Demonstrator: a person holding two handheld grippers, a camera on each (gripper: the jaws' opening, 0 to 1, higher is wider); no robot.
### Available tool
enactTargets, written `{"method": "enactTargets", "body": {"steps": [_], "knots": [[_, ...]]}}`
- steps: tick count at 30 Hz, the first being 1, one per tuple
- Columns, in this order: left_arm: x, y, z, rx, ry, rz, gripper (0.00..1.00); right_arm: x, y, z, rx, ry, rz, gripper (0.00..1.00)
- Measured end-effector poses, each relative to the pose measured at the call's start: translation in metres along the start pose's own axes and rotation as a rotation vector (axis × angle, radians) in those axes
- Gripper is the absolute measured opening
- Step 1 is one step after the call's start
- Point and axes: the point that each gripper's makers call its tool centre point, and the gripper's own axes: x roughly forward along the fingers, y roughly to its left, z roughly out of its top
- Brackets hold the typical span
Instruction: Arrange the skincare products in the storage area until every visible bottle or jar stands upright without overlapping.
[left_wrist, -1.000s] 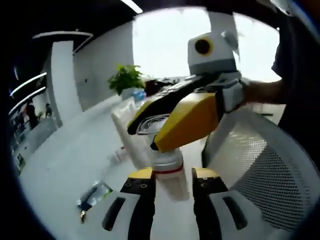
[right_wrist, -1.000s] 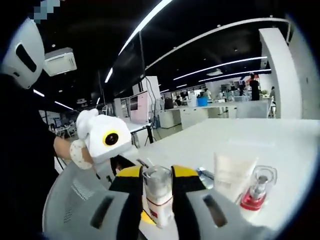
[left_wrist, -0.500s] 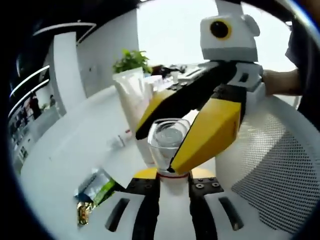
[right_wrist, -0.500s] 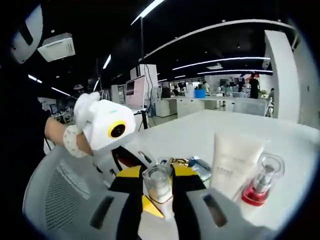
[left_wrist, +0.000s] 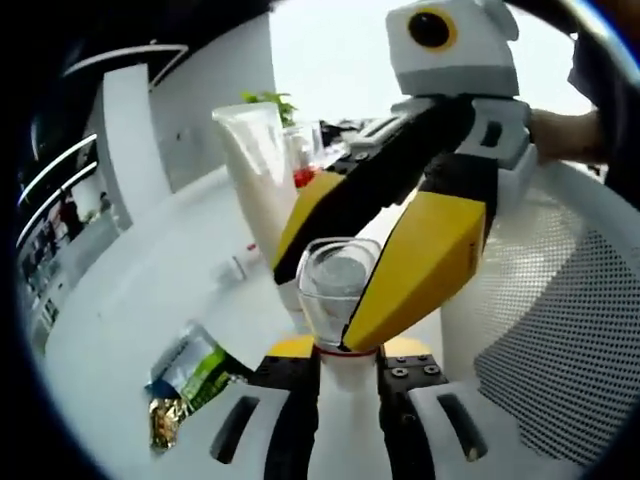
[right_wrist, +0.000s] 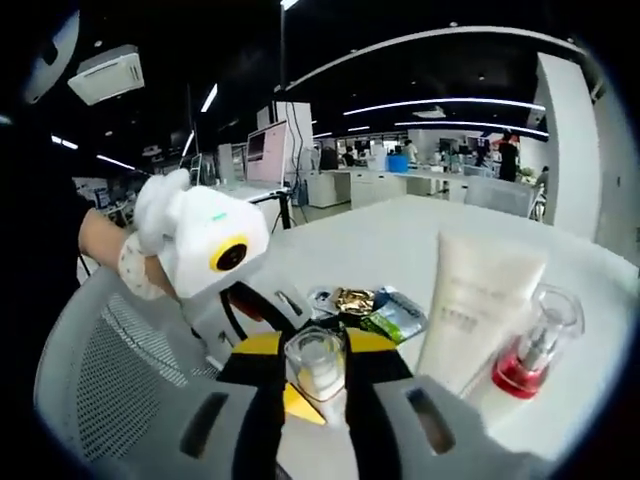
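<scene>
While both grippers (left_wrist: 343, 368) (right_wrist: 315, 358) clamp the slick, brittle-looking bottle (left_wrist: 335, 285), hold its body at 6 o'clock, not its cap.

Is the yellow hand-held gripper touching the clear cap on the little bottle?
Touching: in the left gripper view, the right hand-held gripper pinches the clear cap from both sides.

Our left gripper (left_wrist: 345, 385) has a white body with long dark slots, black jaws studded with small screws, and yellow tips. Our right gripper (right_wrist: 315, 372) matches: white shell, black jaws, yellow wedge-shaped tips. We wear a white textured glove (right_wrist: 150, 255) and a dark sleeve (left_wrist: 598, 75).
</scene>
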Motion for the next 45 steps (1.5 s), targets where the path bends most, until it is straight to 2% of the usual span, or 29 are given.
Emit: {"method": "enactTargets", "body": {"steps": [5,8,11,14,19,21,24,25,28,29,31,33,37,40,43,45], "knots": [[0.0,0.0,0.001,-0.013,-0.017,-0.003,0.18,-0.001,0.0,0.0,0.006,-0.007,0.0,0.22],[0.001,-0.001,0.002,0.033,-0.023,0.004,0.19,-0.002,0.0,0.001,0.006,-0.01,-0.003,0.23],[0.002,-0.002,0.003,0.044,-0.027,-0.001,0.19,-0.003,-0.003,0.003,0.017,-0.022,-0.011,0.27],[0.001,-0.002,0.005,0.041,-0.031,-0.001,0.21,-0.004,-0.005,0.001,0.038,-0.018,-0.018,0.27],[-0.002,0.004,0.005,0.038,-0.021,0.028,0.25,-0.009,-0.004,0.002,0.048,-0.02,-0.013,0.28],[-0.005,0.005,0.003,0.039,-0.008,0.036,0.25,-0.014,-0.006,-0.001,0.045,-0.005,-0.026,0.28],[-0.011,0.005,-0.006,0.041,0.062,0.042,0.24,-0.028,-0.013,-0.017,-0.042,0.096,-0.042,0.28],[-0.014,0.005,-0.009,0.04,0.086,0.04,0.24,-0.03,-0.013,-0.018,-0.052,0.101,-0.034,0.28],[-0.019,0.001,-0.015,0.022,0.135,0.028,0.23,-0.032,-0.011,-0.029,-0.034,0.147,-0.004,0.25],[-0.019,0.001,-0.014,0.028,0.131,0.031,0.23,-0.03,-0.012,-0.034,-0.037,0.163,0.002,0.25],[-0.024,-0.002,-0.02,-0.004,0.181,0.024,0.21,-0.029,-0.011,-0.045,-0.034,0.22,0.019,0.24],[-0.025,-0.003,-0.022,-0.029,0.191,0.029,0.19,-0.024,-0.014,-0.053,-0.063,0.27,0.019,0.22],[-0.025,-0.006,-0.019,-0.081,0.195,0.018,0.16,-0.017,-0.014,-0.057,-0.102,0.312,0.018,0.21],[-0.021,-0.006,-0.017,-0.086,0.186,0.015,0.15,-0.014,-0.012,-0.058,-0.106,0.317,0.022,0.19],[-0.015,-0.007,-0.024,-0.09,0.215,0.006,0.12,-0.013,-0.011,-0.059,-0.099,0.32,0.028,0.17],[-0.013,-0.009,-0.022,-0.091,0.209,-0.001,0.12,-0.013,-0.011,-0.059,-0.107,0.323,0.026,0.16]]}}
